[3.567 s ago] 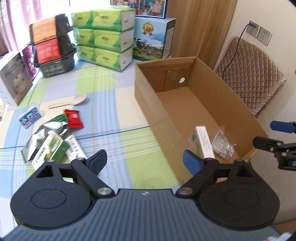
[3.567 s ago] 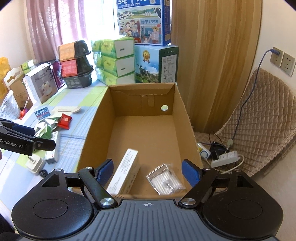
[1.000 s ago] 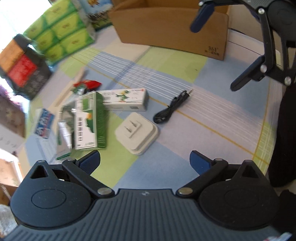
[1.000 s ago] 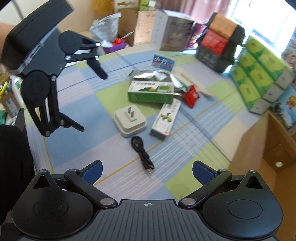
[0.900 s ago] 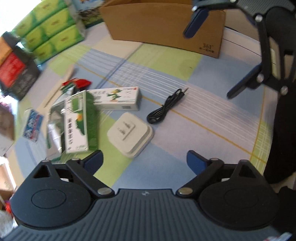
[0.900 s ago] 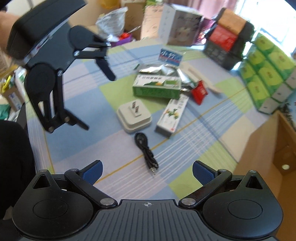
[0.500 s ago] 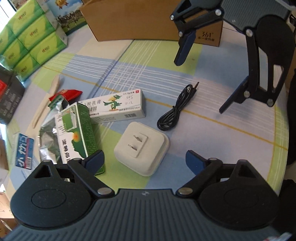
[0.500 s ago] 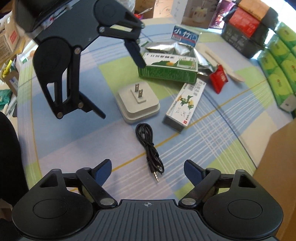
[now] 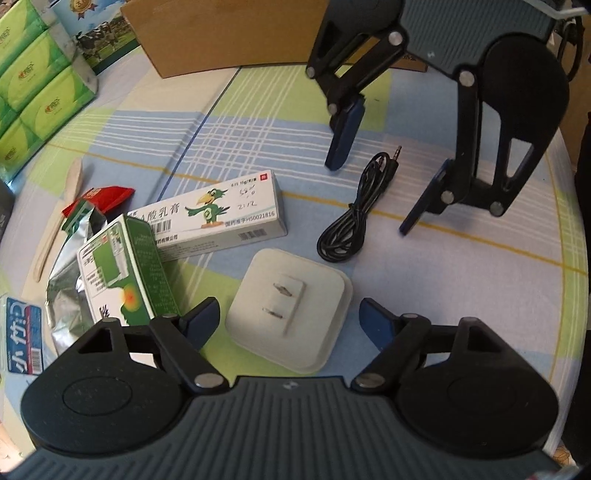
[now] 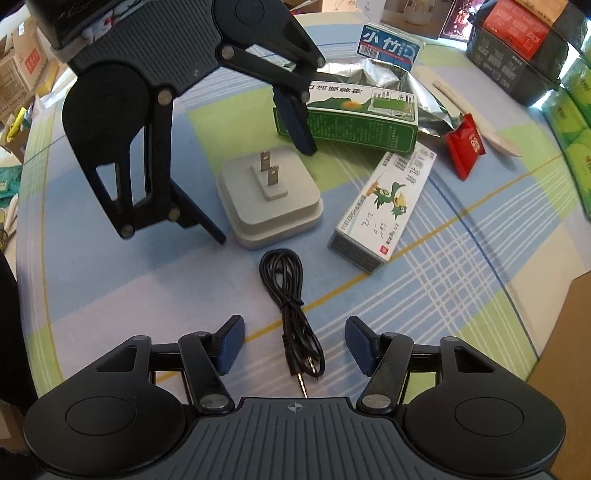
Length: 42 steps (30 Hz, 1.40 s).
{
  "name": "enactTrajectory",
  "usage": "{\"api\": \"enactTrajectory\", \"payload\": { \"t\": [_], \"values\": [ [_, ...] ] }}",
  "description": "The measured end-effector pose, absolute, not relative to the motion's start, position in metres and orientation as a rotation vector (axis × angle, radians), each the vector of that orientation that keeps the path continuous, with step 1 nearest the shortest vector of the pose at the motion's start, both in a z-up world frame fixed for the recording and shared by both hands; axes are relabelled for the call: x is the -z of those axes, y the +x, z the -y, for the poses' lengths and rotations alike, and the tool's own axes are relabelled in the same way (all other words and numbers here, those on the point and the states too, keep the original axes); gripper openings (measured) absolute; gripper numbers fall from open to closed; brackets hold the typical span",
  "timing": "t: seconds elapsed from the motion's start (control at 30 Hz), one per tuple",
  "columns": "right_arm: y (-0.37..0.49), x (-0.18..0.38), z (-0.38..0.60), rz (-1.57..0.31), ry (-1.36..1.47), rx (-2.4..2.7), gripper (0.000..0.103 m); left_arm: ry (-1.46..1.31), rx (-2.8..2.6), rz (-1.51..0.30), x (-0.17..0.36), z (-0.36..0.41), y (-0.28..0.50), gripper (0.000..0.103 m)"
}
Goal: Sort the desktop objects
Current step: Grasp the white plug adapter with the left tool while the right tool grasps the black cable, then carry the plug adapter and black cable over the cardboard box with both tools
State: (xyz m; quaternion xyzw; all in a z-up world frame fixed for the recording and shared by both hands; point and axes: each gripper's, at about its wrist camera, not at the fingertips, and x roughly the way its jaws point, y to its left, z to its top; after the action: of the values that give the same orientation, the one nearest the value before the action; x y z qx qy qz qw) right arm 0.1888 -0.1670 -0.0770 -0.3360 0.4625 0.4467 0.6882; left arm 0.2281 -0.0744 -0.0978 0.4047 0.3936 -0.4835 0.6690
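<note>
Your left tongs (image 9: 288,319) wide, straddling the plug (image 9: 290,308); your right tongs (image 10: 294,345) wide over the cable (image 10: 291,306), mid-table.

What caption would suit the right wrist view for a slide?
Open right gripper over a black cable; open left gripper astride a white plug adapter.

One white plug adapter (image 9: 291,310). One coiled black audio cable (image 9: 354,218). Two medicine boxes: a white one with a green bird (image 9: 218,218), a green one (image 9: 122,269). One red sachet (image 10: 466,144). One silver foil pouch (image 10: 424,92). One blue-labelled packet (image 10: 389,46). One pale spoon (image 10: 476,120). One cardboard box (image 9: 221,33).
</note>
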Motion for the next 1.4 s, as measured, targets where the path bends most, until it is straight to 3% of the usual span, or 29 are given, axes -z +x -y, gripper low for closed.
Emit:
{"api": "enactTrajectory", "payload": {
  "t": [0.23, 0.3, 0.47, 0.93, 1.17, 1.4],
  "values": [
    [0.194, 0.075, 0.161, -1.077, -0.71, -1.028, 0.029, 0.858, 1.091, -0.916, 0.097, 0.072, 0.234, 0.072],
    [0.191, 0.075, 0.161, -1.081, -0.703, -1.027, 0.014, 0.845, 1.073, -0.92, 0.096, 0.071, 0.231, 0.068],
    [0.183, 0.073, 0.167, -1.091, -0.661, -0.987, 0.013, 0.803, 0.974, -0.978, 0.092, 0.073, 0.222, 0.061],
    [0.167, 0.066, 0.215, -1.137, -0.539, -0.836, 0.013, 0.723, 0.86, -1.016, 0.088, 0.076, 0.182, 0.061],
    [0.158, 0.066, 0.231, -1.13, -0.508, -0.81, 0.019, 0.681, 0.863, -1.025, 0.086, 0.071, 0.184, 0.062],
    [0.156, 0.067, 0.229, -1.115, -0.53, -0.816, 0.016, 0.646, 0.869, -1.037, 0.087, 0.071, 0.186, 0.061]
  ]
}}
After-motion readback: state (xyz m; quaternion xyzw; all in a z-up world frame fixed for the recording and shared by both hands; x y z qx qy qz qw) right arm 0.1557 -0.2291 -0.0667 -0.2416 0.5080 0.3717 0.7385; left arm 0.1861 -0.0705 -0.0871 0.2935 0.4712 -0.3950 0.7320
